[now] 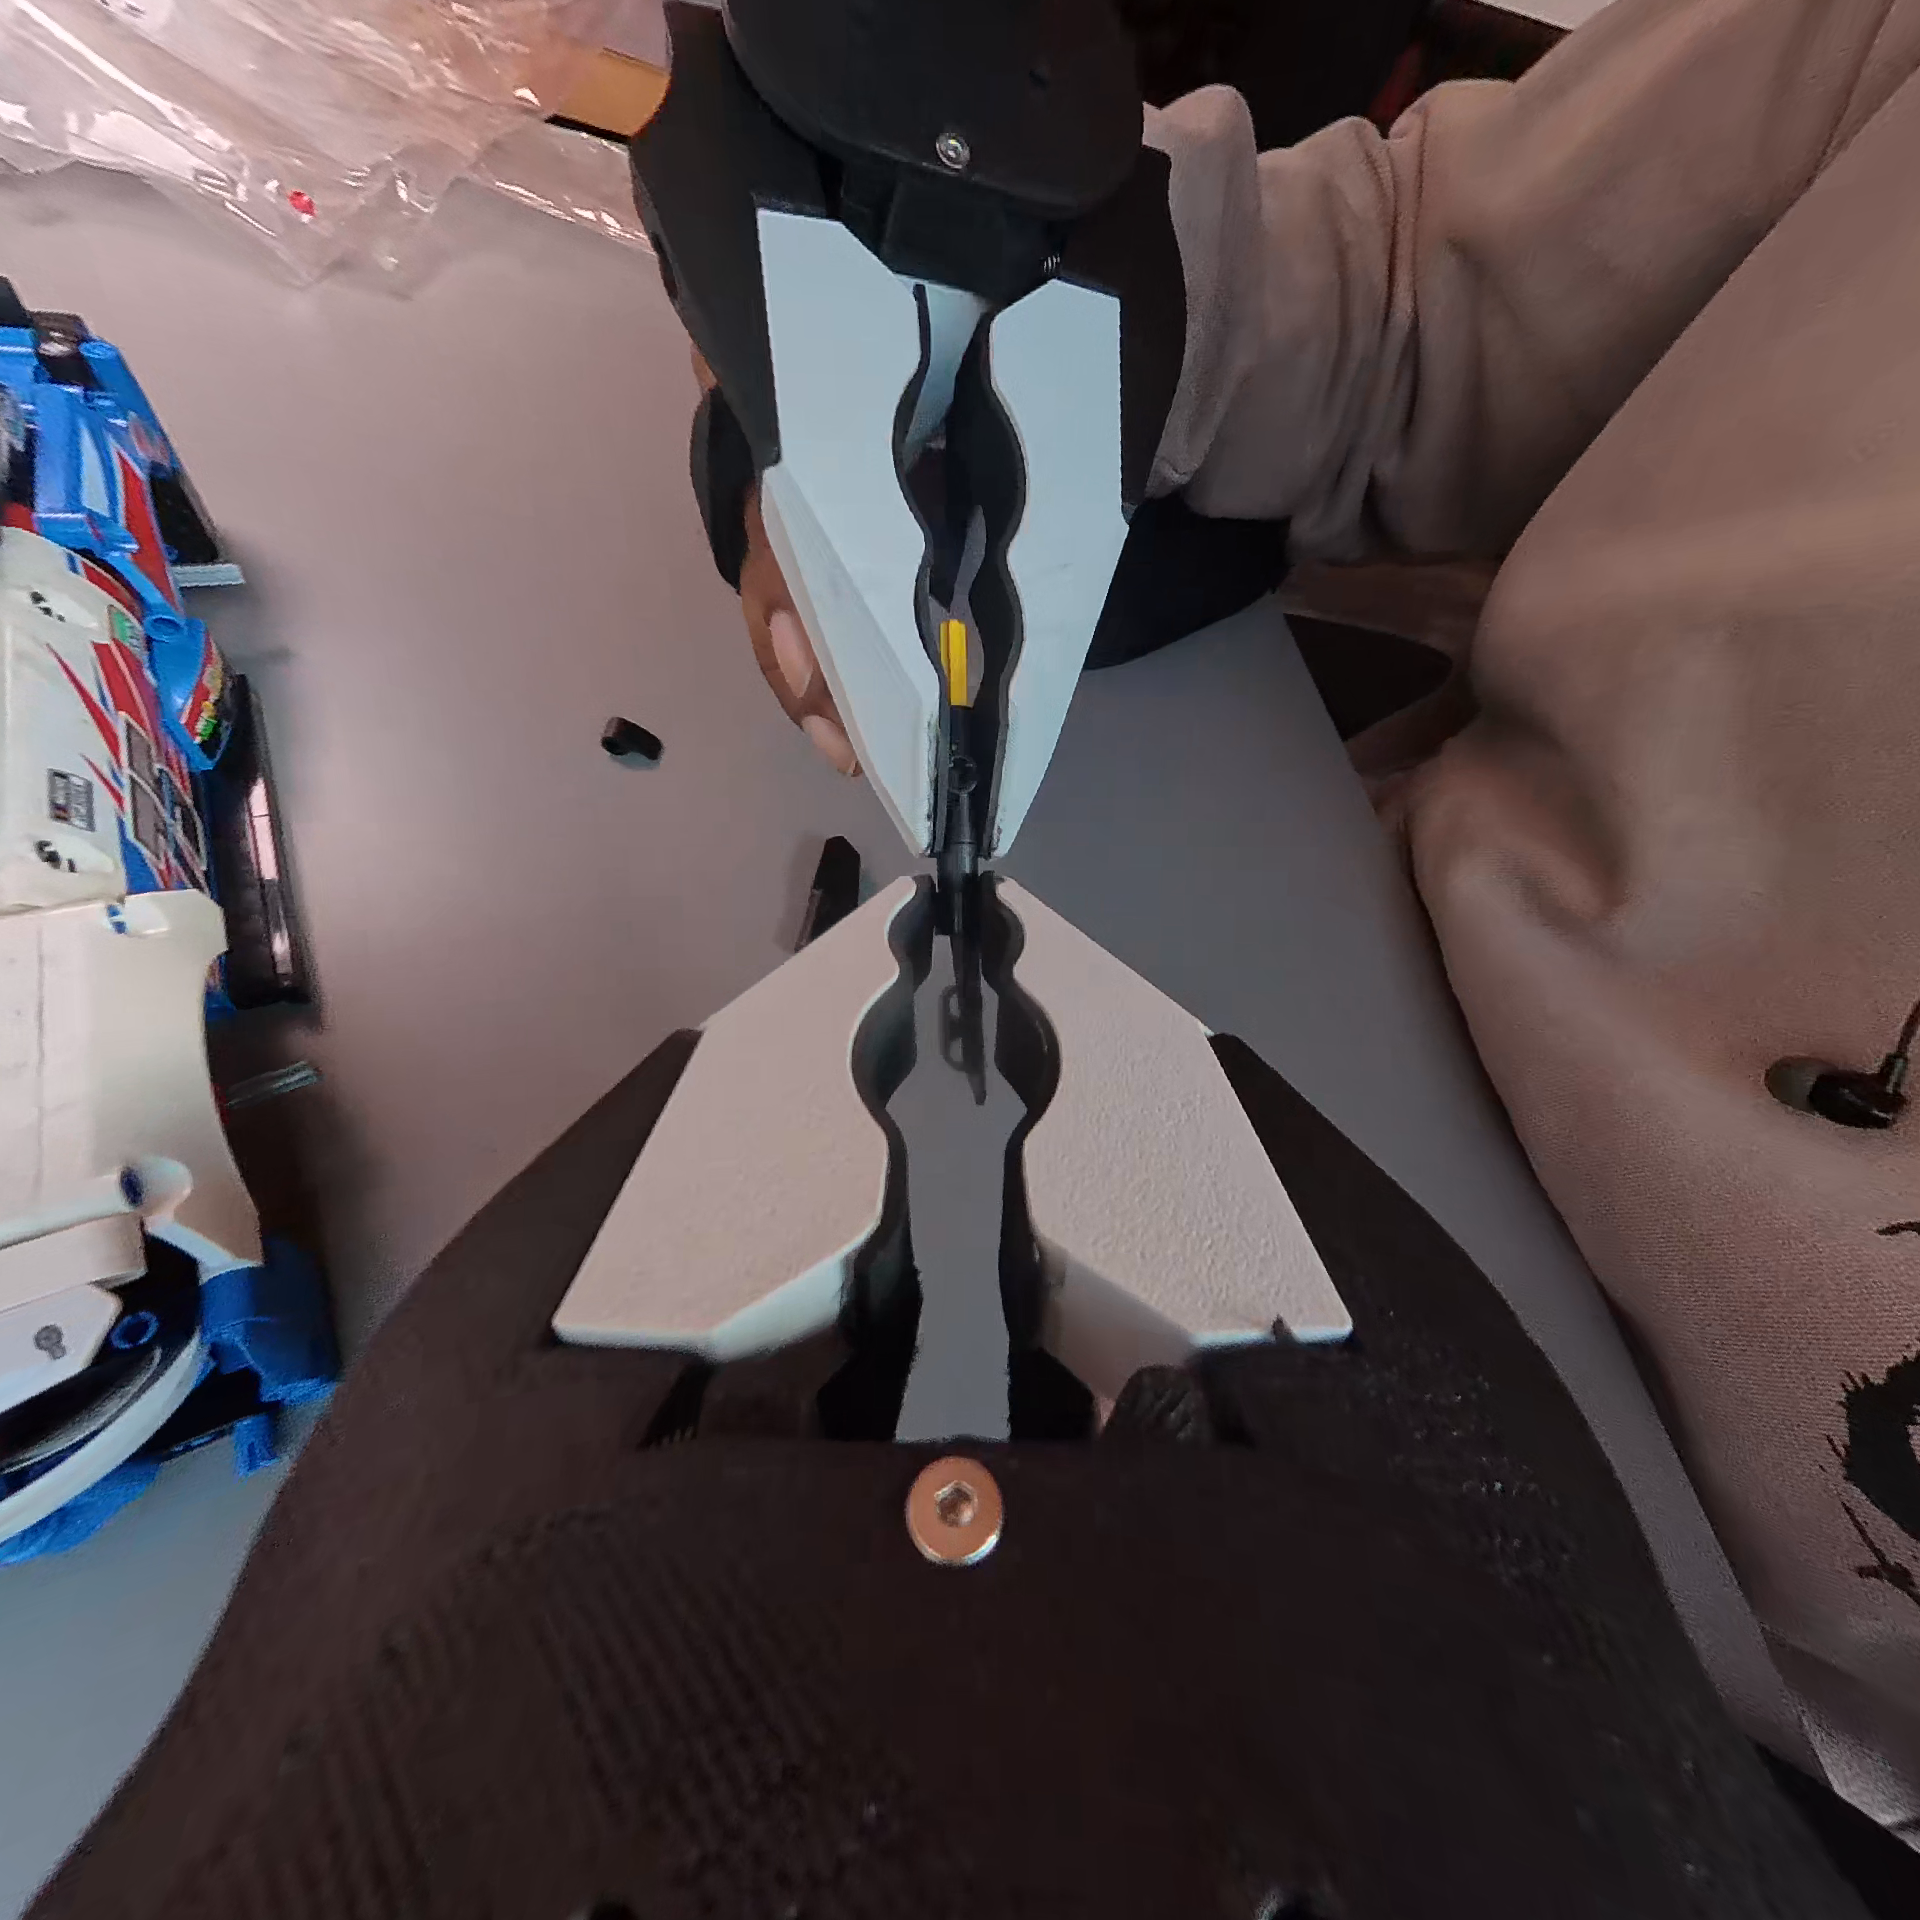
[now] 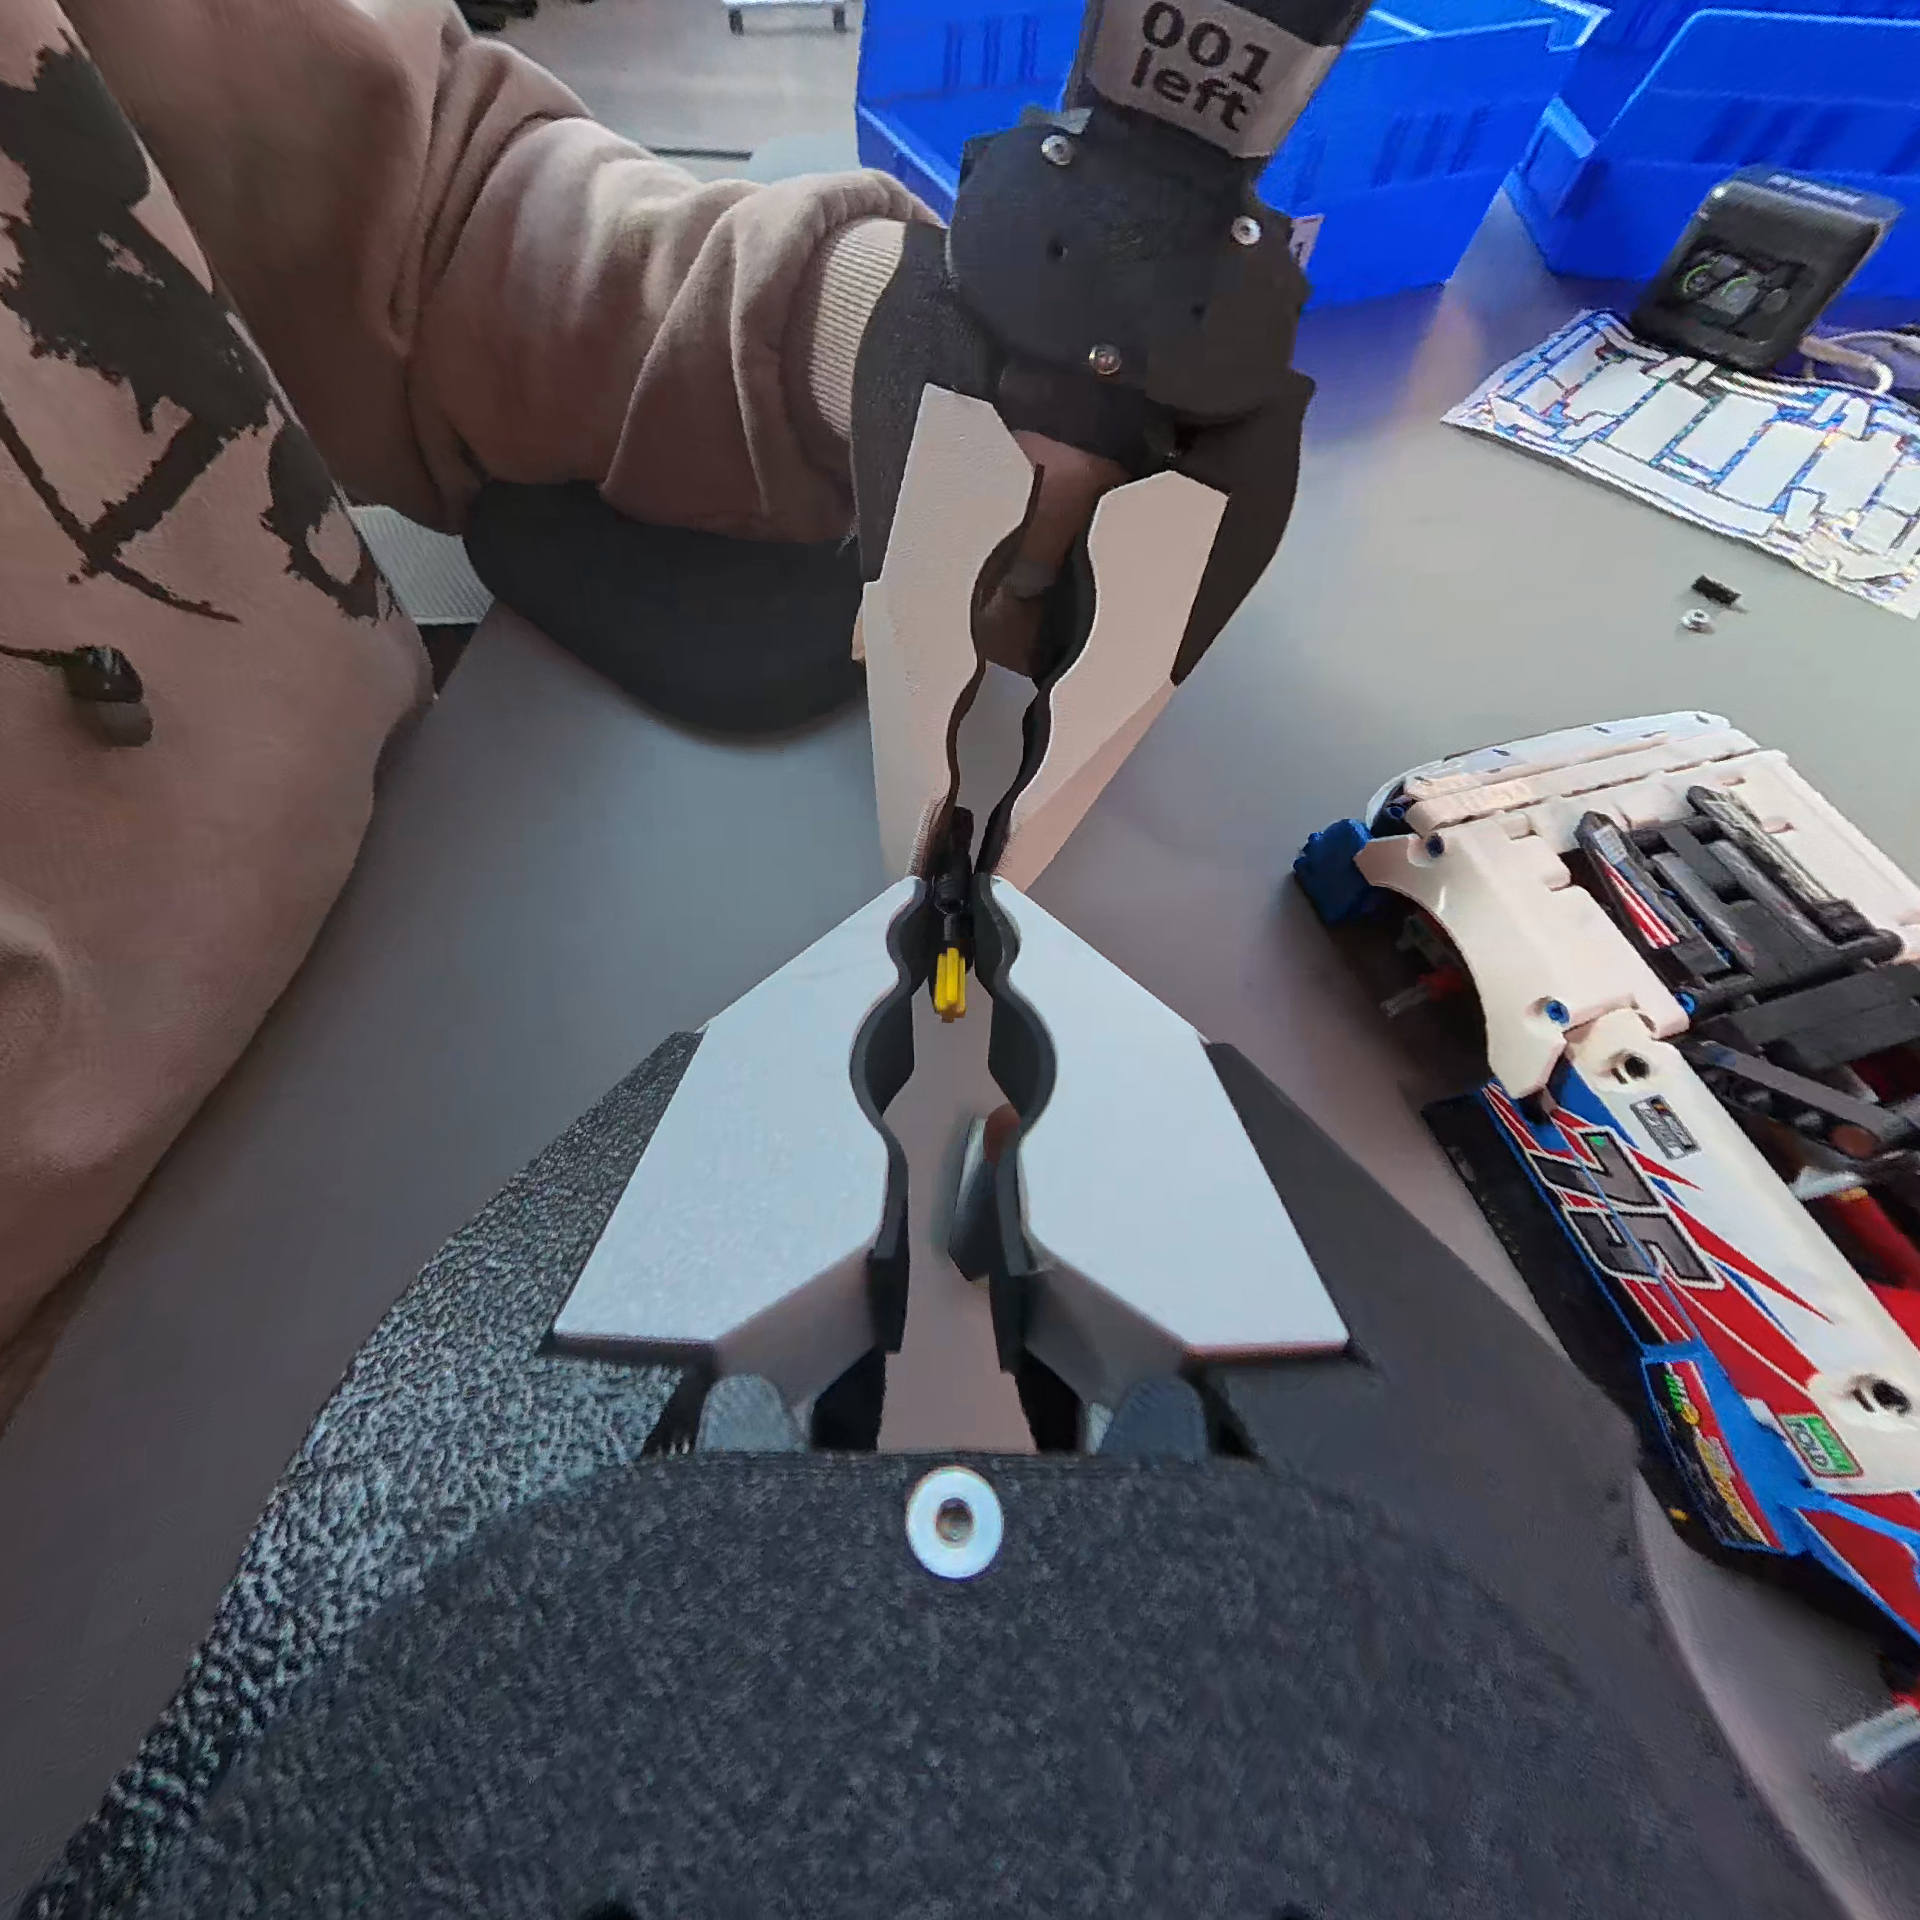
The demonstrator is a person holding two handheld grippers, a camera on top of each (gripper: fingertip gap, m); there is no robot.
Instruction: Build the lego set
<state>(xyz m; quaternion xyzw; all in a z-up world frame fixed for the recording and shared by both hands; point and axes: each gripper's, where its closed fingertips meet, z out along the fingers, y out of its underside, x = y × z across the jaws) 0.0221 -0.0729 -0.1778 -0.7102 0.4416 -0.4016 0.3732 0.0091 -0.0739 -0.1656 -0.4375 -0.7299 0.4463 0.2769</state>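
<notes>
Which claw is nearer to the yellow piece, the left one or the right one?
Right. The yellow piece sits between the fingers of the right claw, just behind its tips. The left claw meets it tip to tip, gripping only the black part, short of the yellow.

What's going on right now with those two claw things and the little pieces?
Left gripper and right gripper, jaws shut tip to tip. Small black piece with yellow pin pinched between them, above the table. Lego car off to the side, nothing blocking.
</notes>
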